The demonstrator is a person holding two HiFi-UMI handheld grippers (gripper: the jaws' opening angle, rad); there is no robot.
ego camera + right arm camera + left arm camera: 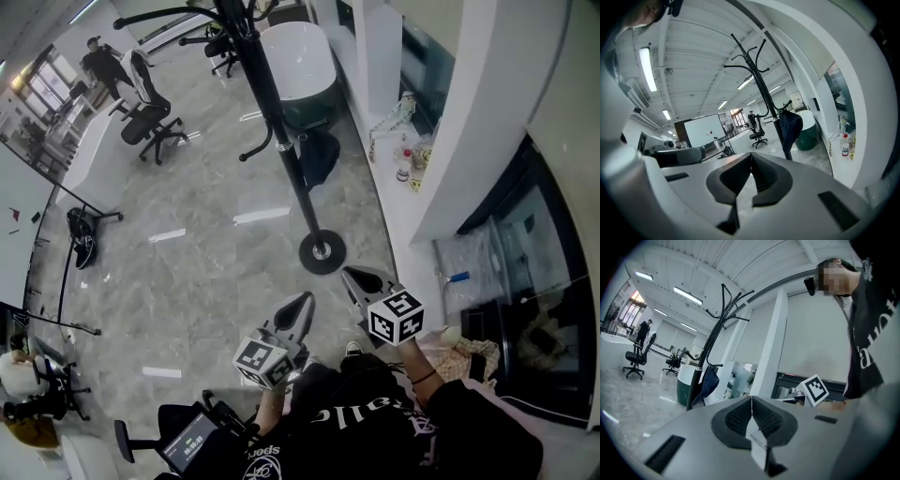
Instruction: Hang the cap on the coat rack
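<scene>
The black coat rack (pixel 281 122) stands on the marble floor ahead of me, its round base (pixel 322 251) just beyond my grippers. A dark cap (pixel 319 155) hangs from a low hook on the pole. It also shows beside the pole as the cap (pixel 708 383) in the left gripper view and the cap (pixel 790 129) in the right gripper view. My left gripper (pixel 306 298) and right gripper (pixel 349 273) sit side by side near my body, both pointing at the rack. Each is shut and empty: left gripper (pixel 751 399), right gripper (pixel 751 157).
A white-and-green round tub (pixel 295 66) stands behind the rack. To the right, a white ledge (pixel 394 197) carries bottles (pixel 404 165) beside a white column (pixel 487 112). Office chairs (pixel 150 117) and a person (pixel 98 61) are far left. A whiteboard (pixel 705 131) stands farther off.
</scene>
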